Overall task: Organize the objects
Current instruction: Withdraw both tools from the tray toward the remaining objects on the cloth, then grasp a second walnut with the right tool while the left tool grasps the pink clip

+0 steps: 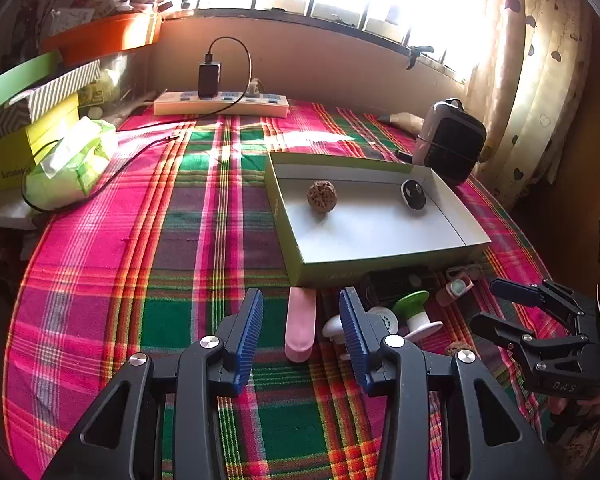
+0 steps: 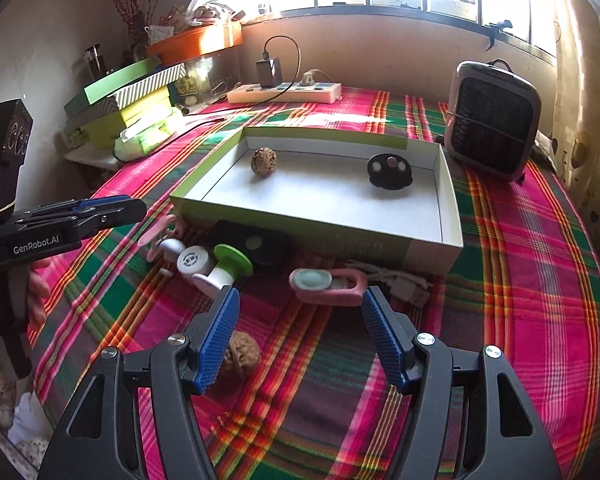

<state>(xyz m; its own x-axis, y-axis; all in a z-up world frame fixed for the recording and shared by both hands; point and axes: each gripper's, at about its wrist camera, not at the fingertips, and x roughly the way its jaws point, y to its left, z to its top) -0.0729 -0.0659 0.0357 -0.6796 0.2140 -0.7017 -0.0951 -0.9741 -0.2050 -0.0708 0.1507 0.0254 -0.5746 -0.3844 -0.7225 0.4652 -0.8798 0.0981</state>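
Both grippers, left (image 1: pixel 300 312) and right (image 2: pixel 298 320), hover with fingers apart, empty, over small items like the walnut (image 2: pixel 240 354) (lower centre), likely bound for the box (image 2: pixel 420 240) above.

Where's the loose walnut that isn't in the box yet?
In the right wrist view the walnut lies on the plaid cloth, just behind the right gripper's left finger, nearer the camera than the green-topped spool.
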